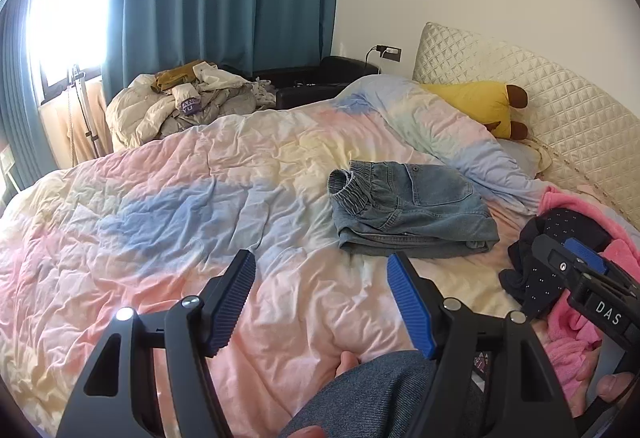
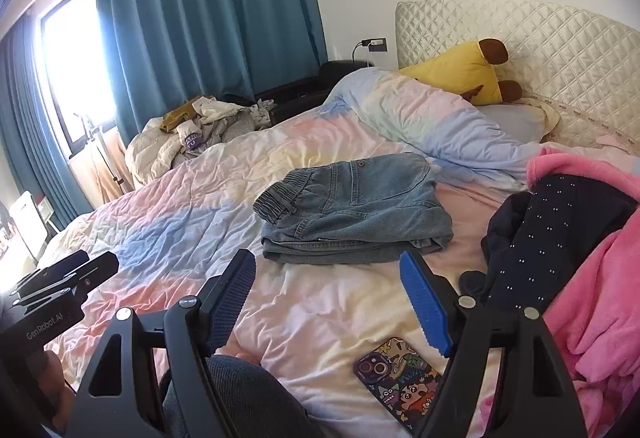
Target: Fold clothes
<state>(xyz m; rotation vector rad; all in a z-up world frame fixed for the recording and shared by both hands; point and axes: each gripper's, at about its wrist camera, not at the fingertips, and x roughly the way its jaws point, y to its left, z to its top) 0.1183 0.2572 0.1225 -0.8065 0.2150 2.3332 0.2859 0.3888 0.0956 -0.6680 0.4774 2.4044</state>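
Your right tool (image 2: 328, 302) and left tool (image 1: 322, 302) both hang released and empty; folded jeans (image 2: 352, 214) lie ahead on the bed (image 2: 168, 222), while the unfolded navy garment (image 2: 560, 238) sits rightward, nearer your right hand.

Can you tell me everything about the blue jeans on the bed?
The jeans are faded light-blue denim, folded into a neat, flat, roughly square bundle with several layers stacked at the near edge. A gathered elastic waistband sits at the left end, and a back pocket with stitched seams and a small brown button faces up. They lie on the wrinkled pastel quilt, near the middle of the bed, apart from the pile of pink and dark dotted clothes to the right. Neither gripper touches them.
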